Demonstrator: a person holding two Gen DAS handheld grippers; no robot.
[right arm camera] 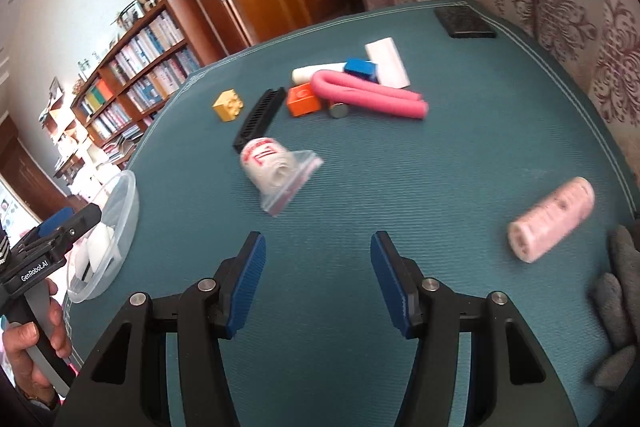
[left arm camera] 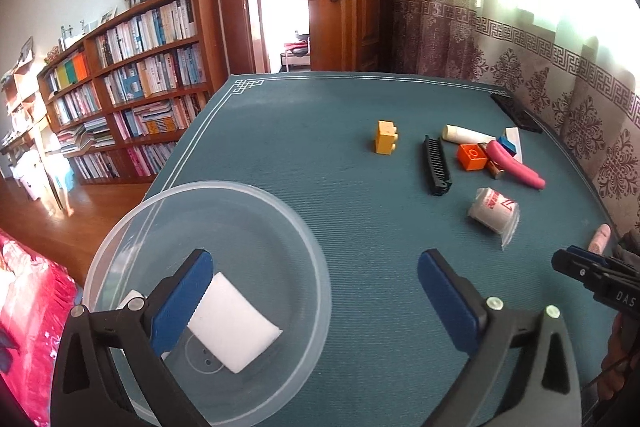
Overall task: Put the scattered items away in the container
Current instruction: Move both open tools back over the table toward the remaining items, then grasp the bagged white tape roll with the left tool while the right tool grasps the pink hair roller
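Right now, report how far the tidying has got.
Done: a white block lies in the clear bowl. In hand: nothing; the left gripper and right gripper are open and empty. Left: yellow brick, comb, bagged roll, pink roller, the far pile.

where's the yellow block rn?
The yellow block stands alone on the teal mat, just left of the black comb and the cluttered pile in both wrist views, well beyond the clear bowl.
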